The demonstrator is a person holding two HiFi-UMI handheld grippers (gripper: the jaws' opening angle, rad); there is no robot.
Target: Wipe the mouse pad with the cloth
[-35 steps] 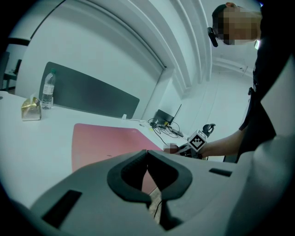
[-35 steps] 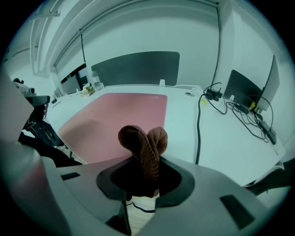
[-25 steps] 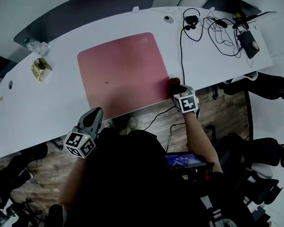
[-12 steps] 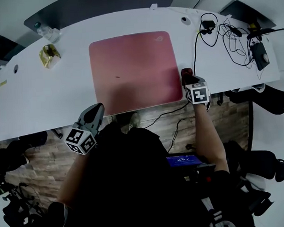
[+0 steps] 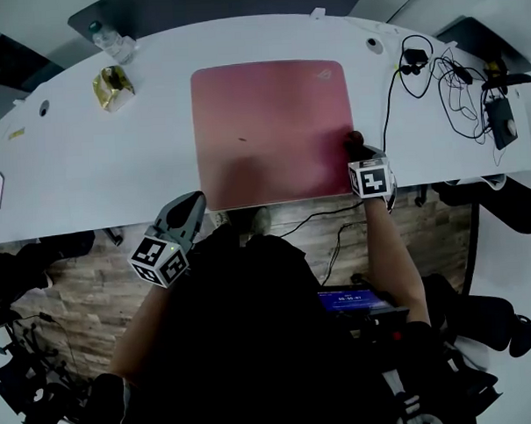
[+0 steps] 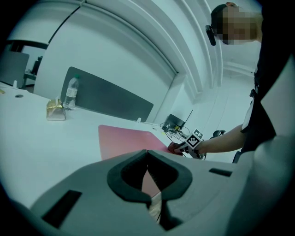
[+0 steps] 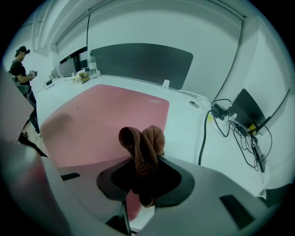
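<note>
The right gripper (image 7: 144, 171) has its jaws clamped on the bunched brown cloth (image 7: 142, 140), which sits at the near right corner of the pink mouse pad (image 5: 271, 127). The wipe therefore seems to be only at its start, with nearly the whole pad left to cover. The left gripper (image 6: 147, 156), jaws together and empty, hangs off the pad's near left corner.

I see a dark short-sleeved top (image 5: 245, 339); the grey, black-padded left gripper (image 5: 193, 203) and right gripper (image 5: 358, 148) each bear a white cube (image 5: 371, 177) of black square markers.
</note>
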